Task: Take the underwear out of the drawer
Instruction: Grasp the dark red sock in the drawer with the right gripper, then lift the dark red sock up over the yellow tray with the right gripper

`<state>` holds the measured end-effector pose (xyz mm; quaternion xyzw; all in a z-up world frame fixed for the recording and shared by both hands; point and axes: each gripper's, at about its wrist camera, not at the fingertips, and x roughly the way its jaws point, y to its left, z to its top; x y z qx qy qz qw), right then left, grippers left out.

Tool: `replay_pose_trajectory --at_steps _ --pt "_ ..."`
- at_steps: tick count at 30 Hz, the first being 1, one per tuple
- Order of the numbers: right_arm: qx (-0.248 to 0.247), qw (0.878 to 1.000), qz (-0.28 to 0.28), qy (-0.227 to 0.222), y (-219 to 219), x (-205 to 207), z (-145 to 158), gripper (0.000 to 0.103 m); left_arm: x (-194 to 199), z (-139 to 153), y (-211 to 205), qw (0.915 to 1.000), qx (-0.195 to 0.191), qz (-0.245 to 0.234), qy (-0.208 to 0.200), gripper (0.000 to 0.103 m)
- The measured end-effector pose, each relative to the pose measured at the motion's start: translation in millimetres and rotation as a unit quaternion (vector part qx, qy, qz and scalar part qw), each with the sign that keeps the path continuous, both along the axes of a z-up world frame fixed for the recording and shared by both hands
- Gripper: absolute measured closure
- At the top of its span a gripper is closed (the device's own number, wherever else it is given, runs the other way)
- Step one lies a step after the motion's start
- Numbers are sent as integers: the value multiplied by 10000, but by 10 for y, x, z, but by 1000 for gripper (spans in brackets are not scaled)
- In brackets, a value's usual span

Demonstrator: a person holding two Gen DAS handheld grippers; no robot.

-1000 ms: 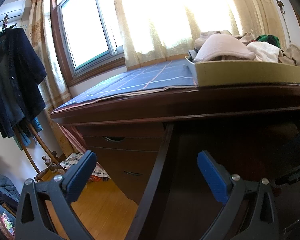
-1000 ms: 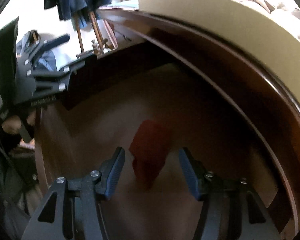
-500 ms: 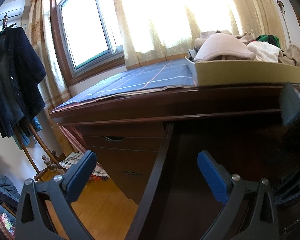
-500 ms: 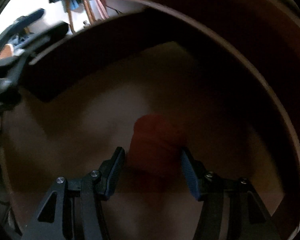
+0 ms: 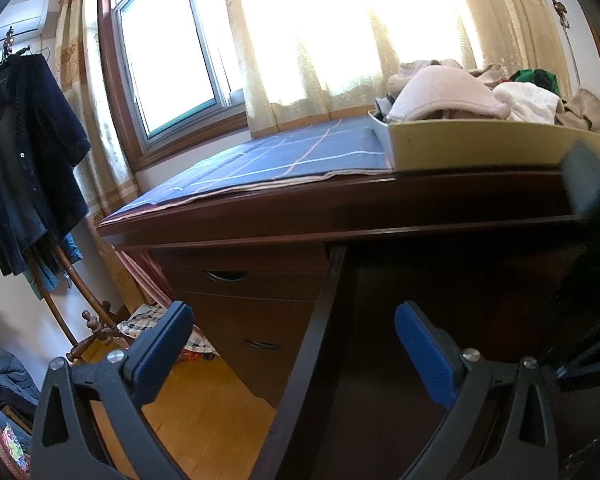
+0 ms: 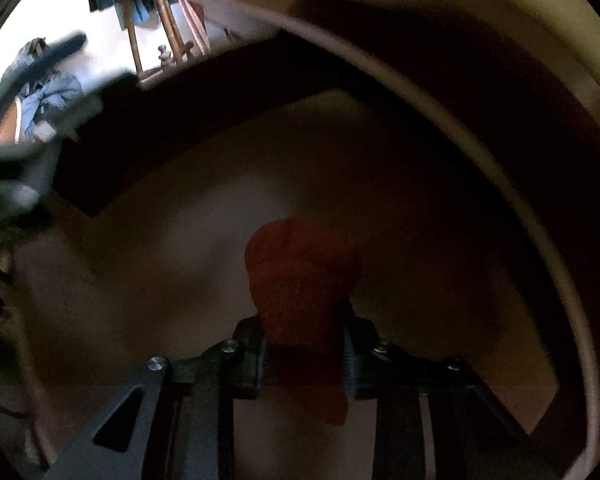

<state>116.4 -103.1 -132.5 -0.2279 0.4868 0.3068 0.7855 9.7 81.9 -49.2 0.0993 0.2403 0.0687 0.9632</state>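
Observation:
A piece of red underwear (image 6: 300, 264) lies crumpled on the pale floor of the open wooden drawer (image 6: 188, 216). My right gripper (image 6: 304, 344) points steeply down into the drawer. Its jaws are closing, and both pads pinch the red cloth between them. In the left wrist view my left gripper (image 5: 292, 314) is open and holds nothing. It straddles the drawer's dark side wall (image 5: 320, 320). The right gripper's black body (image 5: 592, 240) fills that view's right edge. The left gripper (image 6: 16, 148) shows blurred at the left of the right wrist view.
The dark wooden desk (image 5: 340, 204) overhangs the drawer. It carries a blue checked cloth (image 5: 284, 152) and a yellowish box (image 5: 480, 144) heaped with clothes. Shut desk drawers (image 5: 240, 304) stand to the left. A coat stand with a dark jacket (image 5: 24, 152) stands by the window.
My right gripper has gone down into the drawer onto the red underwear, and its jaws have come in from wide apart to pinch the cloth. The left gripper has not moved.

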Motion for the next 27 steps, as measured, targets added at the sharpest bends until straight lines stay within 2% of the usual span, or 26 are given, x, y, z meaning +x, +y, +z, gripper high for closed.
replay_pose_trajectory --at_steps 4,7,9,10,12,15,18,27 --pt "425 9985 -350 40 -119 -118 375 73 7 -3 1 10000 7 8 5 0" --pt "1203 9873 -995 292 -255 -264 611 73 22 -8 5 10000 8 23 10 0" --pt "1600 9789 -1248 243 -277 -378 709 73 15 -10 -1 10000 9 34 11 0" --pt "1756 9751 -1353 66 -262 -480 756 73 29 -11 3 10000 10 33 12 0" --pt "1838 9699 -1554 -381 -235 -698 810 73 26 -12 1 10000 17 16 14 0" --pt "2123 9509 -2065 -896 -303 -1007 815 73 21 -14 -7 10000 71 -18 -12 0" --pt "2294 9381 -2277 -1243 -419 -1038 788 73 5 -17 -15 9999 136 -50 -61 0" --pt "2438 9237 -2579 -1444 -347 -1203 652 72 -14 -15 2 9998 108 -135 -114 0"
